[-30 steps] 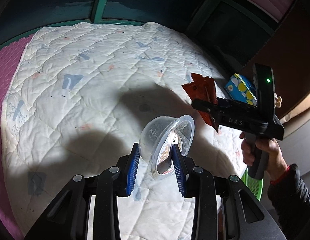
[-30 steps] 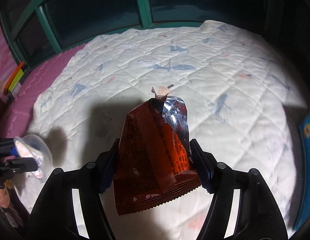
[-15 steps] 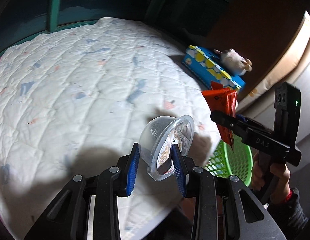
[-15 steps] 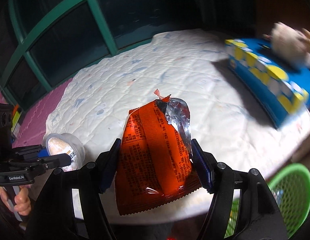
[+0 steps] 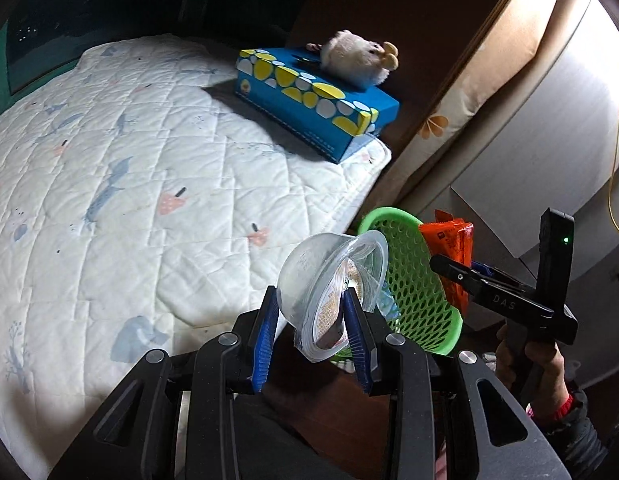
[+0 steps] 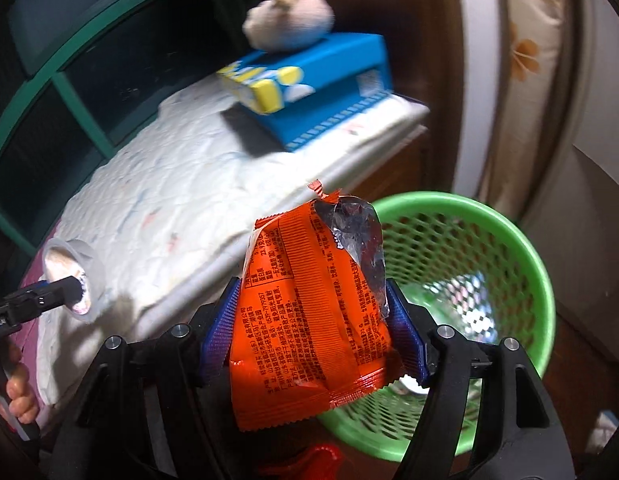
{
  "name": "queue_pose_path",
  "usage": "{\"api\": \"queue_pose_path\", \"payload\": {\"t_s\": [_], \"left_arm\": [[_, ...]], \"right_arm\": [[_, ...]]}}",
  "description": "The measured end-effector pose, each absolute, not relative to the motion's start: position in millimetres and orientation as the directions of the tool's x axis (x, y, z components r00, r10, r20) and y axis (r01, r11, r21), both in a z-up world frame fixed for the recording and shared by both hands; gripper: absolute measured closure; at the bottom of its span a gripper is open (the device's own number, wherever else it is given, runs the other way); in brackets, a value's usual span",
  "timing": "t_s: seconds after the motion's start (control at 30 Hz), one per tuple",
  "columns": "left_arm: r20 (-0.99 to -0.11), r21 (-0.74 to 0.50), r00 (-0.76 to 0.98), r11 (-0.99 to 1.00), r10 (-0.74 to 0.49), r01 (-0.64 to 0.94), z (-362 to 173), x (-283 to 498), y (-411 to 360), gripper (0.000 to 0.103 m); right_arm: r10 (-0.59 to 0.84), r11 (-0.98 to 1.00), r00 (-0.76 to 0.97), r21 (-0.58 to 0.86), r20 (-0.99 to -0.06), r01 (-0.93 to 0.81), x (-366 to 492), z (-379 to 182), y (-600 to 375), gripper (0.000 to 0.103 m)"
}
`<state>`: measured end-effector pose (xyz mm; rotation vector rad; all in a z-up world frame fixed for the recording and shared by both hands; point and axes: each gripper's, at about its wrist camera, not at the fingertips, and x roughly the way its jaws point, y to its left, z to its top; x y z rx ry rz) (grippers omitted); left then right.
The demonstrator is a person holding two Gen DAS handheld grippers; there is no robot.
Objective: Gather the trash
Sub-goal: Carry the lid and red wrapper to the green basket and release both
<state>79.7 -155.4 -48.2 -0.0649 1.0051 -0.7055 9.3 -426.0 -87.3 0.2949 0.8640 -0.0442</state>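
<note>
The right gripper (image 6: 311, 320), jaws opening around the orange wrapper (image 6: 309, 308), sits short of the green basket (image 6: 505, 216) ahead, so the wrapper may drop outside. The left gripper (image 5: 311, 336) jaws pinch the plastic cup (image 5: 329, 276) by its rim; it could slip.

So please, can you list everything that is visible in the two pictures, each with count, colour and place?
plastic cup: one, clear, between the left gripper's fingers.
snack wrapper: one, orange, between the right gripper's fingers.
basket: one, green, on the floor beside the bed.
quilt: one, white, on the bed.
tissue box: one, blue and yellow, at the quilt's corner.
plush toy: one, cream, on the tissue box.
left gripper: black, shut on the plastic cup.
right gripper: black, fingers opening.
</note>
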Motion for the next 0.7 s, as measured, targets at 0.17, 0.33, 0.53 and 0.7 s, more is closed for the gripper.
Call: {"api": "queue_pose_path", "payload": {"t_s": [0.17, 0.33, 0.53, 0.7], "left_arm": [[-0.762, -0.341, 0.305, 0.755, -0.571, 0.56, -49.7, 74.4, -189.4, 0.071], [-0.777, -0.322, 0.281, 0.739, -0.564, 0.593, -52.8, 72.5, -214.7, 0.071], [-0.786, -0.313, 0.256, 0.72, -0.563, 0.62, -56.0, 70.4, -240.5, 0.071], [-0.793, -0.303, 0.236, 0.7, -0.561, 0.646, -59.8, 67.9, -261.7, 0.071]], "right_arm": [[0.049, 0.932, 0.641, 0.266, -0.766, 0.247, -6.8, -102.8, -458.9, 0.028], [0.024, 0.913, 0.631, 0.274, -0.775, 0.302, -17.2, -113.6, -478.0, 0.024], [0.01, 0.889, 0.634, 0.297, -0.773, 0.348, -28.8, -118.5, -494.6, 0.018], [0.008, 0.876, 0.644, 0.316, -0.765, 0.364, -35.8, -117.7, -503.0, 0.013]]}}
